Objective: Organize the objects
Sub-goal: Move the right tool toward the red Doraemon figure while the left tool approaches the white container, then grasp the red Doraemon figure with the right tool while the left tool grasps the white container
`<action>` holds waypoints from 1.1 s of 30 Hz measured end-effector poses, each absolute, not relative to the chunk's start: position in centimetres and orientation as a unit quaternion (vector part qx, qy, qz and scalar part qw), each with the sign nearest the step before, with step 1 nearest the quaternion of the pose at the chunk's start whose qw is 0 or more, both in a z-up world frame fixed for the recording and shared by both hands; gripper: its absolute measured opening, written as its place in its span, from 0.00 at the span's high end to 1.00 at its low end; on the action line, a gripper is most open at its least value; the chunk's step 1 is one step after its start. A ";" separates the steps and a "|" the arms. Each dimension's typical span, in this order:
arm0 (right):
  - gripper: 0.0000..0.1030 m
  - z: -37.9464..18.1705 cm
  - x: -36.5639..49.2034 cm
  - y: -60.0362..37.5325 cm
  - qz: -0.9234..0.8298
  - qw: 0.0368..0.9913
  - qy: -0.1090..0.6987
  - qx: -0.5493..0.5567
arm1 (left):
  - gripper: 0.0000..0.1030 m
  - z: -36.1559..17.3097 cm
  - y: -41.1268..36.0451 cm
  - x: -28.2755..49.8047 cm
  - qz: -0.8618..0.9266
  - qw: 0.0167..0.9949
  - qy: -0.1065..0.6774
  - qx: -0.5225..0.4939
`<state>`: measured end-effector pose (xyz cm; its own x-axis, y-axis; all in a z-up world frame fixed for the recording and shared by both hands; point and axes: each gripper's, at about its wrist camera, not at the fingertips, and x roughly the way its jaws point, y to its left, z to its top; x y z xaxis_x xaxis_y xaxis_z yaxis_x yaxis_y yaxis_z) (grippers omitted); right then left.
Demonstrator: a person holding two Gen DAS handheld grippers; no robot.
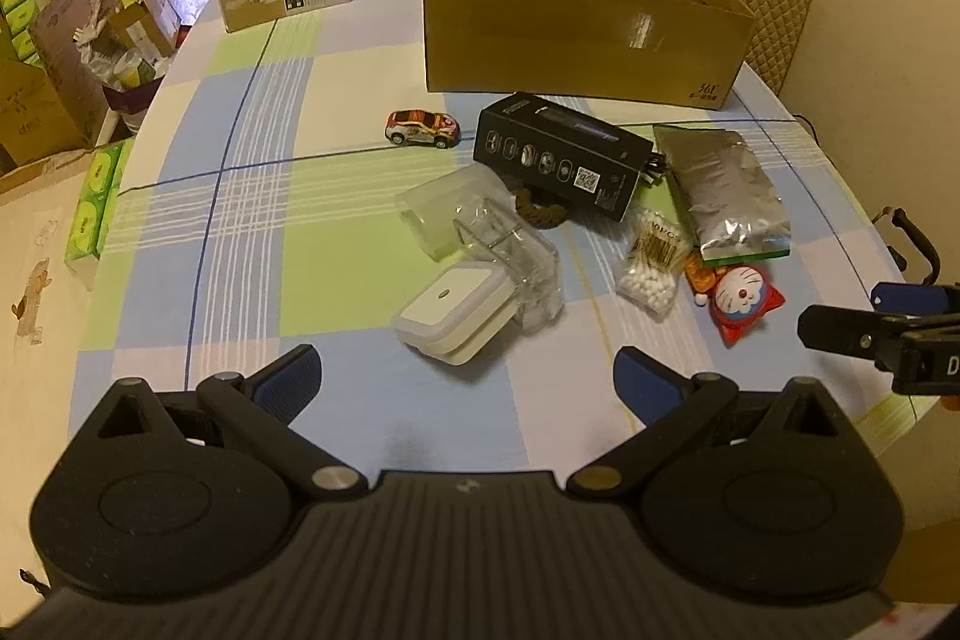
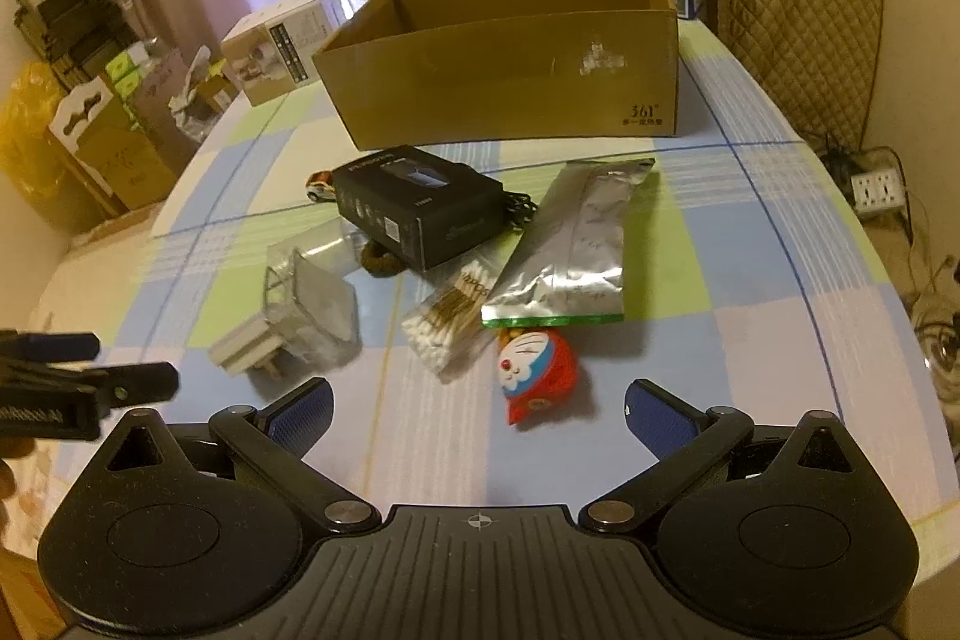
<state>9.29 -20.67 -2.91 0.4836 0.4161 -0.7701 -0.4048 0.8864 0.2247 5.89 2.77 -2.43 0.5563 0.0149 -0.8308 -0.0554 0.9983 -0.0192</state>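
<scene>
We see checked tablecloth (image 1: pixel 252 196): smooth, faint sheen. Cardboard box (image 1: pixel 576 34): matt brown, glossy tape patch on front. Black carton (image 1: pixel 558 154): printed card, slight gloss. Foil pouch (image 1: pixel 726 190): crinkled, shiny silver. Cotton swab bag (image 1: pixel 651 256): clear plastic film. Toy car (image 1: pixel 422 128): glossy paint. White lidded container (image 1: pixel 456 313): smooth plastic. Our gripper fingers (image 2: pixel 300 412): blue ribbed pads, matt black plastic arms, metal pivot pins. Chair cover (image 2: pixel 792 16): quilted cloth.
</scene>
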 end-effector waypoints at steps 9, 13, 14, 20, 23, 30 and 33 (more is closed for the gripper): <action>0.25 -6.9 10.9 -20.3 0.253 0.859 0.443 -0.044 | 0.01 -4.3 3.6 6.7 0.026 0.881 0.472 -0.015; 0.31 -8.2 11.8 -20.1 0.253 0.860 0.442 -0.048 | 0.01 -5.1 4.2 7.3 0.033 0.880 0.473 -0.016; 0.33 -8.5 12.1 -20.1 0.251 0.861 0.440 -0.049 | 0.01 -5.3 4.3 7.4 0.035 0.880 0.474 -0.016; 0.39 -9.9 13.7 -19.5 0.243 0.862 0.440 -0.058 | 0.01 -6.4 5.0 8.1 0.044 0.878 0.476 -0.015; 0.42 -10.6 14.4 -19.2 0.241 0.862 0.442 -0.064 | 0.01 -6.9 5.1 8.4 0.044 0.878 0.477 -0.010; 0.58 -11.7 15.0 -18.9 0.245 0.859 0.443 -0.072 | 0.01 -8.1 4.7 9.1 0.037 0.874 0.484 0.006; 0.58 -11.8 15.0 -19.0 0.253 0.857 0.442 -0.075 | 0.02 -8.6 4.5 9.5 0.032 0.873 0.486 0.015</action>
